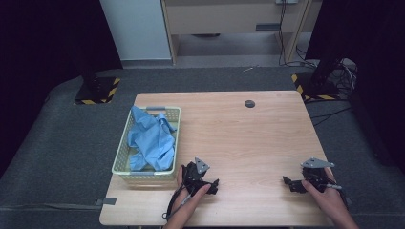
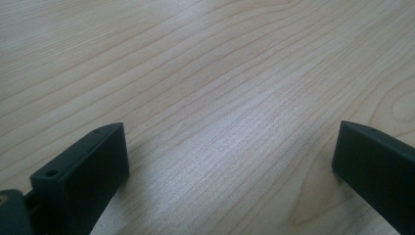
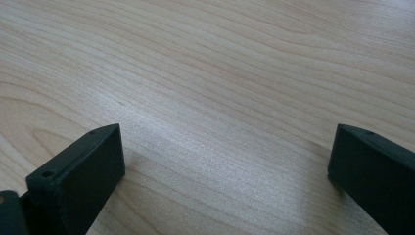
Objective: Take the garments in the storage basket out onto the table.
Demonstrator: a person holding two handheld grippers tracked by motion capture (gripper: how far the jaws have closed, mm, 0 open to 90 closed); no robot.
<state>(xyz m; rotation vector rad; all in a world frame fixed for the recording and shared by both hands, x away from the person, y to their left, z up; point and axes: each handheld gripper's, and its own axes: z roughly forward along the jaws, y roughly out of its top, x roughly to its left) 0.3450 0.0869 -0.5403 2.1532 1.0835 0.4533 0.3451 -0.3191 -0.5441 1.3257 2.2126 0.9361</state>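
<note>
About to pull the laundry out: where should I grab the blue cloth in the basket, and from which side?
Take the blue cloth at its bunched folds above the basket rim, coming down from above; the walls block a sideways approach. The open left gripper is nearest.

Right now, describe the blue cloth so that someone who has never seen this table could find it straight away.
Start at the wooden table and go to its left edge, where a pale green basket stands. The blue cloth lies crumpled inside it, the only soft, blue thing here, just beyond the left gripper.
</note>
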